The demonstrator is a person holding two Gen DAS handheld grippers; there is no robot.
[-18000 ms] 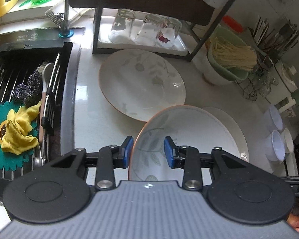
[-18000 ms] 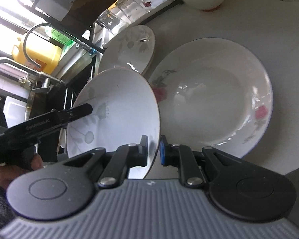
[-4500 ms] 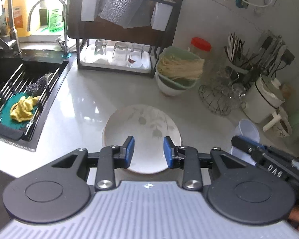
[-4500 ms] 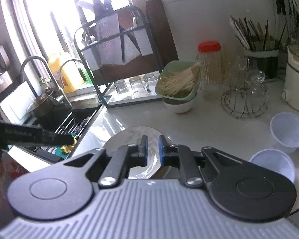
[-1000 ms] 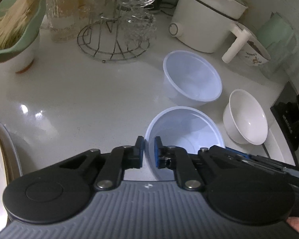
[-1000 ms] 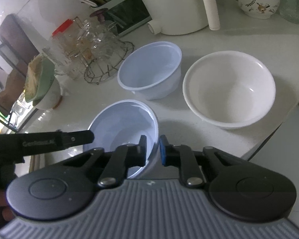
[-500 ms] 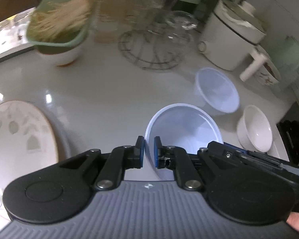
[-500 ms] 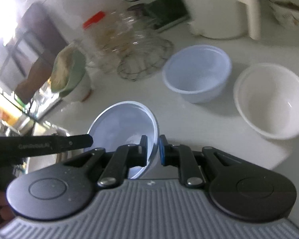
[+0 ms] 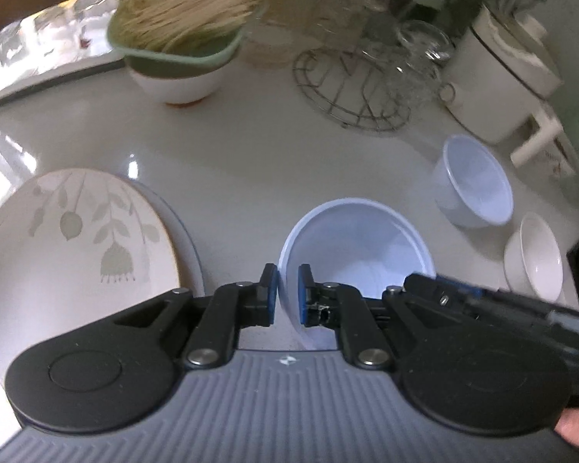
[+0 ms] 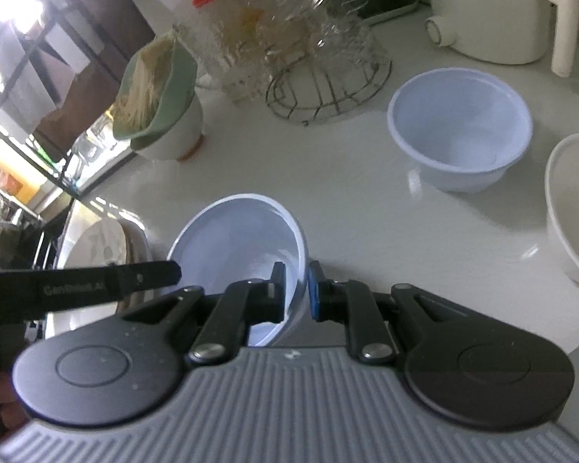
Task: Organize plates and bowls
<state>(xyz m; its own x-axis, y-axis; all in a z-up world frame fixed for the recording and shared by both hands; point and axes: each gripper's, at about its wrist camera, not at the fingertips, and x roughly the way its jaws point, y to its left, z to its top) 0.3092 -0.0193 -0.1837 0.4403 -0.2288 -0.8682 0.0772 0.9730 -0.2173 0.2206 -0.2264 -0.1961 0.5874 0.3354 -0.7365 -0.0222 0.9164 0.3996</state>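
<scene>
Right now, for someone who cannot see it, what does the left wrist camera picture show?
The left gripper pinches the rim of a pale blue bowl over a white countertop, the right gripper reaching in from the right. A leaf-patterned plate lies left; another blue bowl and a white bowl sit right.

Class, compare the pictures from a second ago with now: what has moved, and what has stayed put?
The pale blue bowl, gripped by both tongs, left and right, was carried toward the stacked plates. The other blue bowl and white bowl stayed put.
</scene>
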